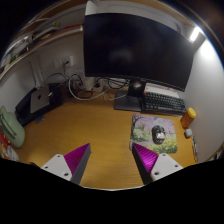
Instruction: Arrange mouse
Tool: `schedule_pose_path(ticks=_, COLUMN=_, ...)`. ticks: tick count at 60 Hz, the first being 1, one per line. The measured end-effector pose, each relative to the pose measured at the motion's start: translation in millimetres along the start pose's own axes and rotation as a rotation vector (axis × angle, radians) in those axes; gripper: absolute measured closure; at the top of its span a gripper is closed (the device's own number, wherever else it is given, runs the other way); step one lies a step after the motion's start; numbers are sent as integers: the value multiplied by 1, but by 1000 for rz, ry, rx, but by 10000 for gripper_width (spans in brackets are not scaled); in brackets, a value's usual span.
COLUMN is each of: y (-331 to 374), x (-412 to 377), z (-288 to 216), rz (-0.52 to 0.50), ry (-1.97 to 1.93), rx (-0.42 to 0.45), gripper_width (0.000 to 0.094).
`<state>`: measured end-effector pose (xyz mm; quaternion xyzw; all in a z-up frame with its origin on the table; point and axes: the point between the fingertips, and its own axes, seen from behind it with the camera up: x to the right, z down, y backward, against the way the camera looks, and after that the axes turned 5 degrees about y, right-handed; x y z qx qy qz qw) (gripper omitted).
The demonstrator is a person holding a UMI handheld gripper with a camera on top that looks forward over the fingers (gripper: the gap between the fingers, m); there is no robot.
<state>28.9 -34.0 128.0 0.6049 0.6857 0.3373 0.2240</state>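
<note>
1. Far left of frame: green object (9,127), perhaps a toy, at the desk (90,135) edge.
2. Bottom centre: gripper (110,160) spread wide, nothing between the pink pads.
3. Top centre: dark monitor (135,45).
4. Right of centre: black mouse (158,133) on a patterned mouse pad (153,132), beyond the right finger.
5. Upper right: keyboard (164,101), orange bottle (187,119).

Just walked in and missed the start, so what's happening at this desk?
A person holds a handheld gripper over a wooden desk, its fingers open and holding nothing. The mouse sits untouched on a patterned mouse pad, beyond the right finger. Behind it are a keyboard and a dark monitor.
</note>
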Motion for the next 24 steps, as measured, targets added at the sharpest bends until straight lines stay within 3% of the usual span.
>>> schedule_pose_path(ticks=24, y=3, x=-27, z=5, rz=15, ry=-3, rx=-6, gripper_width=76)
